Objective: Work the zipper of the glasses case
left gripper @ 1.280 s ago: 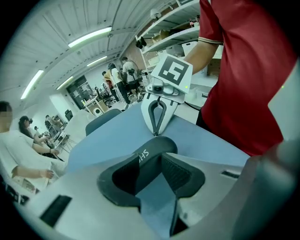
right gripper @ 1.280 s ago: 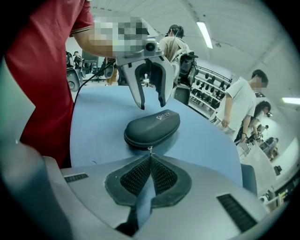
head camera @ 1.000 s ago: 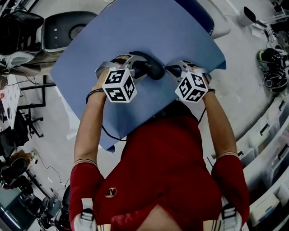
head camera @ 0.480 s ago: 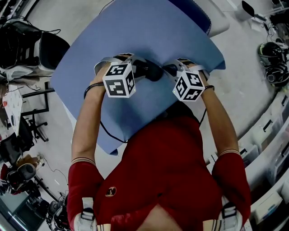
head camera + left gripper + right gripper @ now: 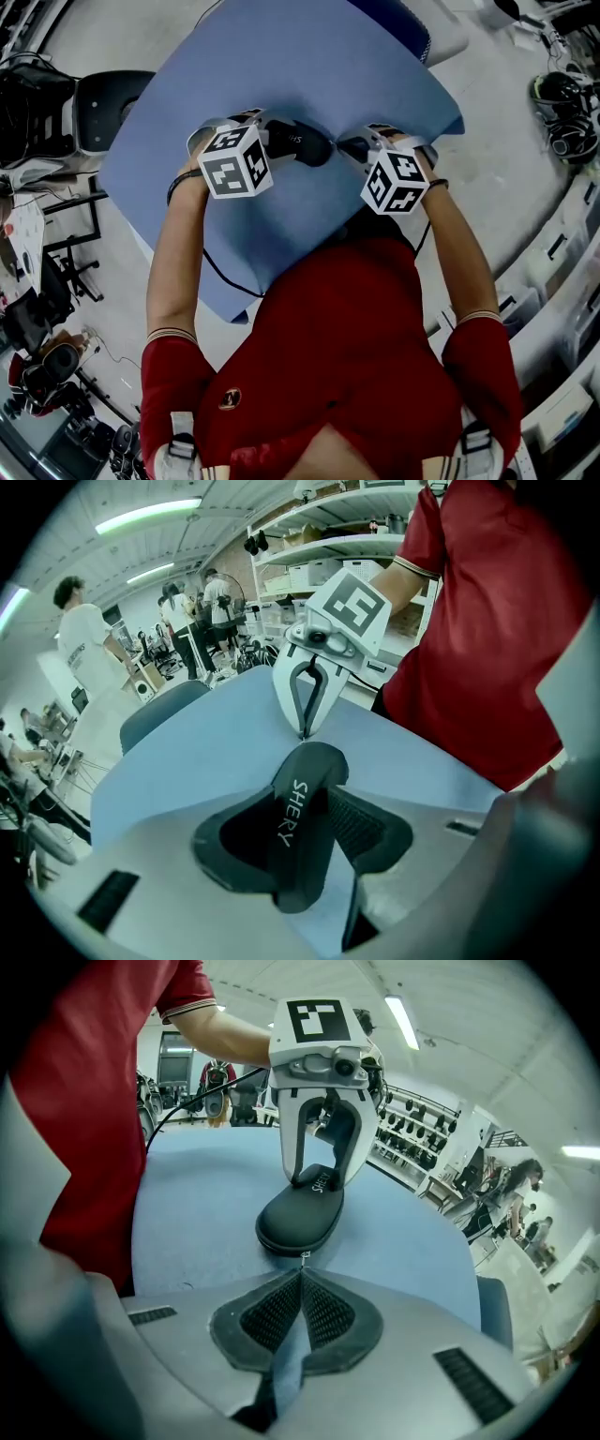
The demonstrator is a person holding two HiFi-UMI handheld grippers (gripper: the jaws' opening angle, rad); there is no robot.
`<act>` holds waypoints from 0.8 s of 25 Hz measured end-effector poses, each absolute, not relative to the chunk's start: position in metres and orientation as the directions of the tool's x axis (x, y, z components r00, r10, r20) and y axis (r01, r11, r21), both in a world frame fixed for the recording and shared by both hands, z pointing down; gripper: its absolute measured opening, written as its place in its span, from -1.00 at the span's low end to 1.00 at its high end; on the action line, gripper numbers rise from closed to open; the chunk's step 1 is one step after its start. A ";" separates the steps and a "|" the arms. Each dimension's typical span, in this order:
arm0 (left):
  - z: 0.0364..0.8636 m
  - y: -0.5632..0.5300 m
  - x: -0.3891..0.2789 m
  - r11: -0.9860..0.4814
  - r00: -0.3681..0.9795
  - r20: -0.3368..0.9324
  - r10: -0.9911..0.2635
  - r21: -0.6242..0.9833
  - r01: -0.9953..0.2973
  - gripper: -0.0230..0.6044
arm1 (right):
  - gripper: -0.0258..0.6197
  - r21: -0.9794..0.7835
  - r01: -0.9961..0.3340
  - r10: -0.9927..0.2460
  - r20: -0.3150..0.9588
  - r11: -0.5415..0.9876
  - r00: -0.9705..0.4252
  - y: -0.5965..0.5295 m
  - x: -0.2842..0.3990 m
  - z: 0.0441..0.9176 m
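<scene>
Both bite: my left gripper clamps the black oval glasses case; my right gripper pinches its small metal zipper pull.

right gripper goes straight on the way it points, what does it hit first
The glasses case: its near end lies just past the right gripper, whose shut jaws seem to pinch its zipper pull.

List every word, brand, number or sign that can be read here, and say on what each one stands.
"SHERY": white letters on the dark glasses case.
Black-and-white square codes, no letters: on the left marker cube and the right marker cube.
The round emblem on the red shirt: too small to read.
Nothing else is readable.
</scene>
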State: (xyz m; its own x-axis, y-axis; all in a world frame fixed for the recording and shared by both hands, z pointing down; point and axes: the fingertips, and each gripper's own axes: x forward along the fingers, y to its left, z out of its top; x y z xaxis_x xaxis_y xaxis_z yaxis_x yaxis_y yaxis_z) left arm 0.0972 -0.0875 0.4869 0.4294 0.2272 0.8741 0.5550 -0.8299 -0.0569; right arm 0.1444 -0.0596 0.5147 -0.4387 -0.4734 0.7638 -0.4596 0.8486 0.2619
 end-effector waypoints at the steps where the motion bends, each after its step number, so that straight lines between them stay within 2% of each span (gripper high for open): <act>1: 0.486 -0.088 0.097 -0.830 0.430 0.874 0.227 -0.057 0.554 -0.42 | -0.92 0.257 -0.464 -0.471 0.766 0.848 -0.438 -0.056 0.144 0.514; 7: 0.488 -0.084 0.101 -0.832 0.441 0.869 0.225 -0.064 0.551 -0.42 | -0.92 0.230 -0.539 -0.493 0.765 0.810 -0.414 -0.037 0.140 0.514; 14: 0.489 -0.081 0.113 -0.833 0.460 0.857 0.230 -0.070 0.548 -0.42 | -0.92 0.176 -0.702 -0.561 0.742 0.690 -0.366 -0.023 0.139 0.516; 20: 0.490 -0.080 0.108 -0.832 0.470 0.851 0.235 -0.074 0.550 -0.42 | -0.91 0.126 -0.780 -0.582 0.740 0.612 -0.337 -0.016 0.119 0.518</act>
